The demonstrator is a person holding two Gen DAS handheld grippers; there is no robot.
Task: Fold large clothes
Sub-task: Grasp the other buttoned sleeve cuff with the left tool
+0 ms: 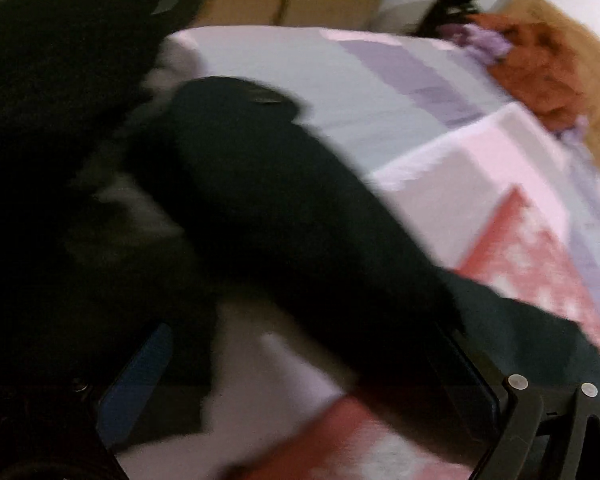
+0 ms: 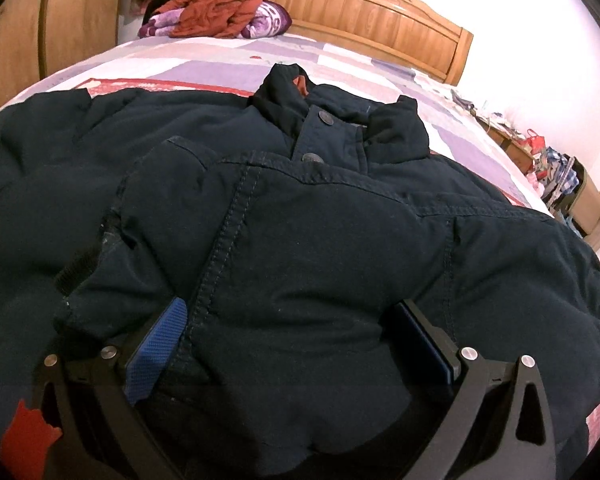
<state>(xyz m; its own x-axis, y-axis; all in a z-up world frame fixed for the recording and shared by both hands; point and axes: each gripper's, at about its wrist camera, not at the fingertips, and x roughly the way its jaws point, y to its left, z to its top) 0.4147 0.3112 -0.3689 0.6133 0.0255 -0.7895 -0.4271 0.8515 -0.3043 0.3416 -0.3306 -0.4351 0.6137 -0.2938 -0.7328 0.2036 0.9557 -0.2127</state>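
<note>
Nearest to me in the right wrist view, my right gripper (image 2: 292, 344) had its fingers spread wide, with a thick fold of the dark navy jacket (image 2: 300, 240) bulging up between the blue pads (image 2: 156, 348). The fabric hid the fingertips, so I could not tell whether the pads pressed the cloth or only sat against it. A red scrap (image 2: 28, 436) showed at the near left corner, cut off by the frame; I could not tell what it was.

The jacket lay spread across the bed (image 2: 204, 68), front up, collar at the far end. Two round snap buttons (image 2: 325, 117) sat below the collar, any writing on them too small to read. One sleeve (image 2: 40, 152) trailed off to the left.

Farther back, a rust-red garment (image 2: 216, 8) was heaped on a purple patterned blanket (image 2: 268, 20) against the wooden headboard (image 2: 364, 12). White marks on the blanket might have been lettering, but I could not read them. A wooden wardrobe (image 2: 60, 20) stood at the far left, and cluttered things at the far right were too small to name.

The left wrist view was badly blurred. My left gripper (image 1: 300, 384) showed one blue pad (image 1: 140, 376) near left and a dark finger near right, wide apart, with jacket cloth (image 1: 280, 208) draped between and over them; I could not tell if they gripped it. Beyond lay the pink and lilac patchwork bedsheet (image 1: 380, 92).
</note>
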